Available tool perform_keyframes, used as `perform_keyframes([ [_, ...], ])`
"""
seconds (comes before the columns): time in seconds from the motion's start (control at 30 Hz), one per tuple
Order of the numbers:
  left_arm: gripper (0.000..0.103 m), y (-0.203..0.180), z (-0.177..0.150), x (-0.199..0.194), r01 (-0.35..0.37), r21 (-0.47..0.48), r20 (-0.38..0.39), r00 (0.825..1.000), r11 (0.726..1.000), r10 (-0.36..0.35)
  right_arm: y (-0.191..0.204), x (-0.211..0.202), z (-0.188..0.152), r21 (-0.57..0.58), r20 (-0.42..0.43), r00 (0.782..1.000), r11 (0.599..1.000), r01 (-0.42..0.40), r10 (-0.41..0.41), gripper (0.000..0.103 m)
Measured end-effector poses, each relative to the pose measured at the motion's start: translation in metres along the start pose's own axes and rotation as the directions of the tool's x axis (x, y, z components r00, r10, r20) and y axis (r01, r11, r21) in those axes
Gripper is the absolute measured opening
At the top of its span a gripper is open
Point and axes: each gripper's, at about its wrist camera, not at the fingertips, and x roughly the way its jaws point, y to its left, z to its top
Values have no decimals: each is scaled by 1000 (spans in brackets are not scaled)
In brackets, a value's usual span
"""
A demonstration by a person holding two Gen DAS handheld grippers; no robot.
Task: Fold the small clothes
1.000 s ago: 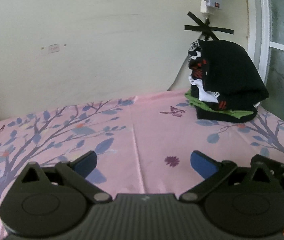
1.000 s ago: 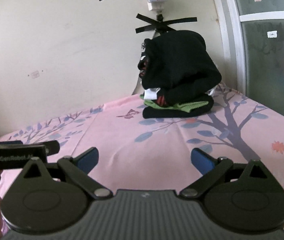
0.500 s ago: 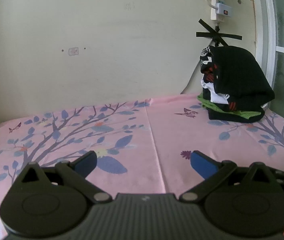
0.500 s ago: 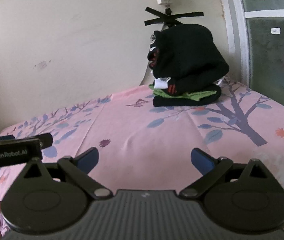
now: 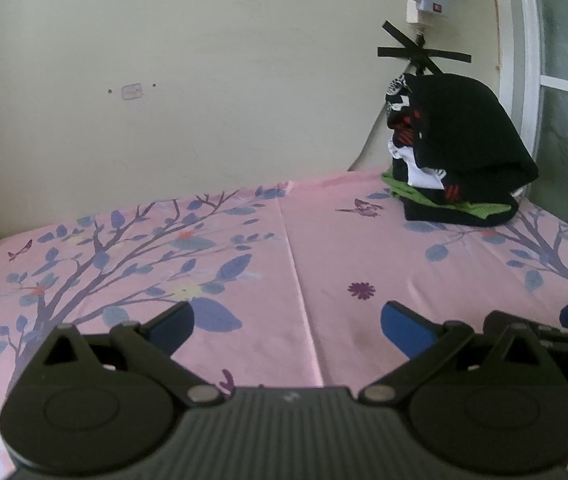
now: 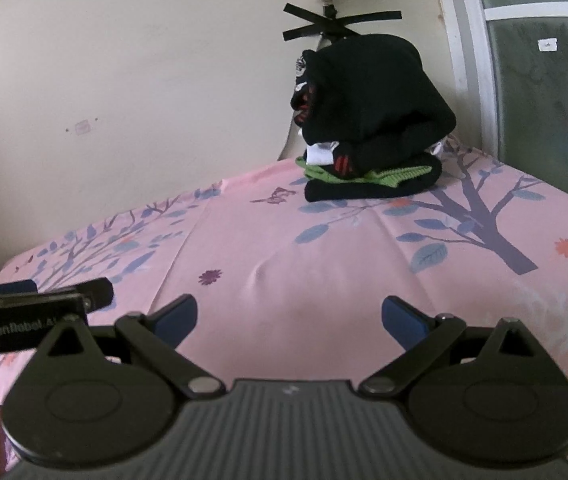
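Both your left tool (image 5: 287, 324) and right tool (image 6: 288, 320) hang wide open and empty over the sheet (image 5: 324, 240), so next reach for the clothes (image 6: 368, 120) stacked by the wall.

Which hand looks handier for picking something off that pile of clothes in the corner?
Probably the right. The right gripper is open and empty, and the clothes pile sits nearly straight ahead of it. From the left gripper, also open, the pile lies far off to the right.
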Motion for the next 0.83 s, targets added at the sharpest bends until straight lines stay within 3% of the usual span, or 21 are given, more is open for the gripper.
perform_keyframes([
  [0.83, 103, 29, 3, 25, -39, -54, -42, 998, 998, 37, 14, 39, 9, -31, -59, 998, 1000, 0, -2, 93],
])
